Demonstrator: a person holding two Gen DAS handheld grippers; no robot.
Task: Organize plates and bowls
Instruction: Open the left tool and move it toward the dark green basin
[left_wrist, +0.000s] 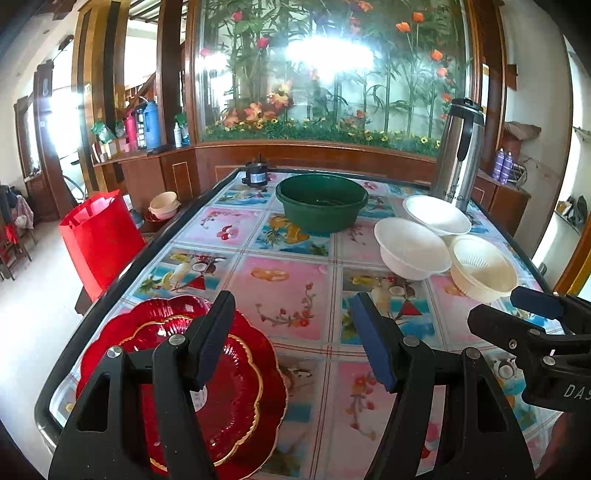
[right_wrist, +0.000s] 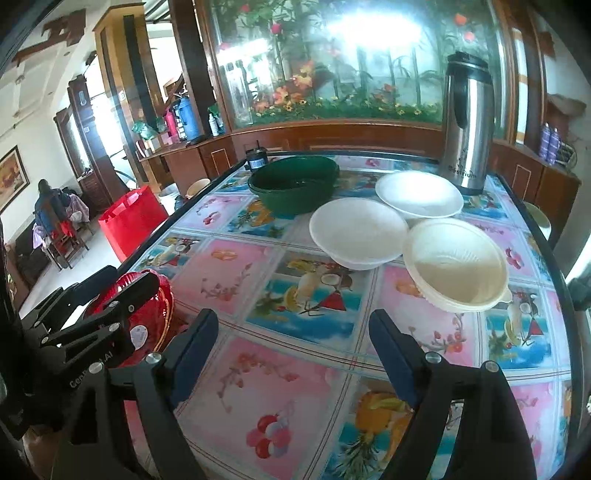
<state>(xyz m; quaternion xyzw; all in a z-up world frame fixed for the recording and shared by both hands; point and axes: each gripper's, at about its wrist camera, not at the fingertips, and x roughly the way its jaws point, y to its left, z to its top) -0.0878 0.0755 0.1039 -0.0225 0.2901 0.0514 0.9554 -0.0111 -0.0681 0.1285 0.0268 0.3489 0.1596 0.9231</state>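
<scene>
On the tiled table (left_wrist: 295, 295), the likeliest mishap was a knock rather than a drop: the green basin (left_wrist: 321, 201) and the steel flask (left_wrist: 460, 151) crowded the far end, and the three pale bowls sat rim against rim, so a finger pushed in at one would probably have shoved its neighbours. The red plates (left_wrist: 221, 387) lay stacked at the near left corner, close to the edge, where a careless slide might have tipped them off. They sat under and just beyond the left gripper (left_wrist: 291, 339), whose fingers stood apart and empty. The white bowls (right_wrist: 358, 232) and the cream bowl (right_wrist: 456, 264) lay well ahead of the right gripper (right_wrist: 295, 347), likewise spread wide, holding nothing.
</scene>
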